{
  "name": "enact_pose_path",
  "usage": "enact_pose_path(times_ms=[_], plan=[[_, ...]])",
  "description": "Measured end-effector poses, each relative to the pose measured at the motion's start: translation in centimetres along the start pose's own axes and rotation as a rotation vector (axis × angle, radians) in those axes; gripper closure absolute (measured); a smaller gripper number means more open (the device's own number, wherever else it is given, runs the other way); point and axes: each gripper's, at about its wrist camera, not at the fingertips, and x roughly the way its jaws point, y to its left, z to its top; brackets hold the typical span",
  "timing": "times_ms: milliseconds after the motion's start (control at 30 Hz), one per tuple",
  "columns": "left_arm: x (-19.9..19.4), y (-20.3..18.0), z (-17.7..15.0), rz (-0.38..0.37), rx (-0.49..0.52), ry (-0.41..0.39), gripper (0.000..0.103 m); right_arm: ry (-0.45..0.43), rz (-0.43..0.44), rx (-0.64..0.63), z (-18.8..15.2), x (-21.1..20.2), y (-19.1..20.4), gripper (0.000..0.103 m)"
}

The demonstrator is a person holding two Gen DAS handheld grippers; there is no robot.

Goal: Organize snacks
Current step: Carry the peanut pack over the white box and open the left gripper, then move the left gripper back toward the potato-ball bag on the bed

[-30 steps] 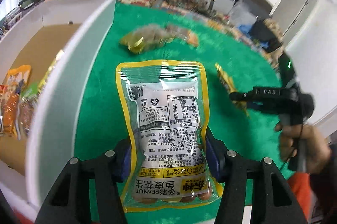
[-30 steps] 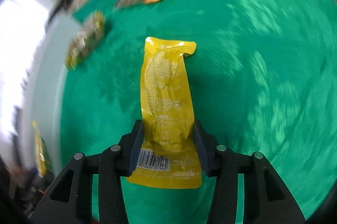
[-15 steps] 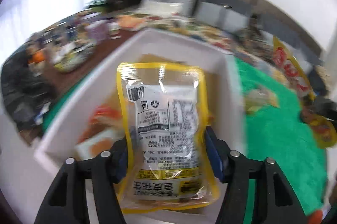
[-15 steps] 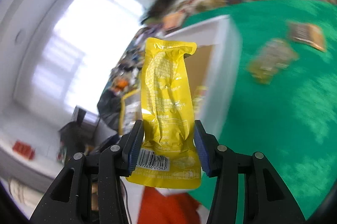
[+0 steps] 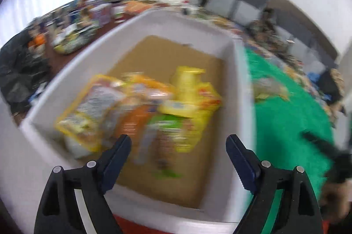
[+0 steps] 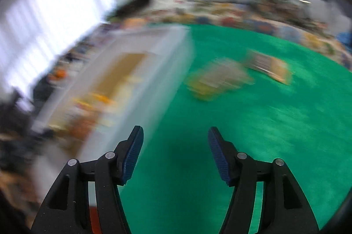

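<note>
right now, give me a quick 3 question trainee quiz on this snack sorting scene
1. True or false: the left gripper is holding a packet.
2. How many snack packets lie on the green mat in the right wrist view? A) none B) two C) five
3. Fill in: the yellow pouch lies inside the white ____.

Key: 1 false, both it and the right gripper are open and empty; 2 B; 3 bin.

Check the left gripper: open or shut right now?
Open. The left gripper has its fingers spread wide with nothing between them, above the white bin where snack packets lie.
</note>
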Motion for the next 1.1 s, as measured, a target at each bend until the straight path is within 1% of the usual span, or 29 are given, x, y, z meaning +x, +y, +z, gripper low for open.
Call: enact_pose_path(times_ms=[33, 67, 100, 167, 200, 233, 300, 333, 433, 500, 533, 567, 600, 667, 733, 767, 833, 933, 1100], plan=[[-0.2, -2.1, -0.1, -0.047, 0.025, -0.005, 0.008, 0.019, -0.052, 0.013, -1.2, 0.5, -2.3, 0.038], [-0.4, -3.7, 0.0, -0.077, 0.047, -0.009, 0.007, 0.046, -0.126, 0.034, -3.0, 1.0, -5.5, 0.038], [-0.7, -6.3, -0.2, -0.124, 0.088, -0.019, 0.004, 0.062, -0.175, 0.048, -4.2, 1.1, -7.6, 0.038], [-0.7, -9.3, -0.3, -0.182, 0.139, -0.025, 0.001, 0.078, -0.251, 0.07, -6.6, 0.6, -11.9, 0.038], [-0.3, -11.9, -0.7, -0.22, 0.18, -0.02, 0.0, 0.081, -0.291, 0.087, -7.7, -0.1, -14.2, 0.038], [0.2, -13.5, -1.0, -0.24, 0.204, -0.012, 0.0, 0.081, -0.317, 0.102, -8.6, -0.6, -15.9, 0.038], [1.9, -16.9, -2.0, -0.257, 0.258, 0.028, 0.0, 0.075, -0.359, 0.146, -9.8, -1.5, -19.2, 0.038], [3.3, -18.7, -2.8, -0.26, 0.288, 0.054, 0.0, 0.069, -0.38, 0.17, -10.4, -1.9, -20.7, 0.038], [8.0, -22.1, -5.0, -0.243, 0.337, 0.126, 0.0, 0.056, -0.404, 0.225, -10.9, -2.3, -23.4, 0.038], [10.7, -23.6, -6.2, -0.212, 0.36, 0.163, 0.0, 0.046, -0.406, 0.258, -11.2, -2.4, -24.7, 0.038], [12.4, -24.2, -6.7, -0.187, 0.372, 0.178, 0.001, 0.023, -0.404, 0.259, -11.5, -3.0, -24.4, 0.038], [13.5, -24.2, -6.9, -0.169, 0.379, 0.187, 0.001, 0.018, -0.414, 0.258, -11.7, -3.3, -24.6, 0.038], [15.0, -24.5, -7.0, -0.143, 0.38, 0.196, 0.001, 0.008, -0.416, 0.253, -11.7, -3.5, -24.8, 0.036], [16.6, -24.5, -7.2, -0.111, 0.381, 0.201, 0.001, -0.007, -0.418, 0.242, -11.6, -3.4, -24.9, 0.033], [18.1, -24.7, -7.2, -0.075, 0.385, 0.194, 0.001, -0.041, -0.42, 0.237, -12.0, -3.5, -24.8, 0.03], [18.3, -24.9, -7.1, -0.055, 0.402, 0.166, 0.001, -0.044, -0.418, 0.24, -12.1, -3.6, -24.6, 0.03], [19.0, -25.4, -7.2, -0.032, 0.44, 0.143, 0.0, -0.041, -0.423, 0.238, -12.3, -3.4, -24.5, 0.029], [19.1, -25.2, -7.4, -0.057, 0.45, 0.087, 0.0, -0.04, -0.426, 0.241, -12.4, -3.4, -24.4, 0.027], [19.3, -25.2, -7.1, -0.057, 0.449, 0.087, 0.0, -0.038, -0.433, 0.243, -12.5, -3.4, -24.5, 0.025]])
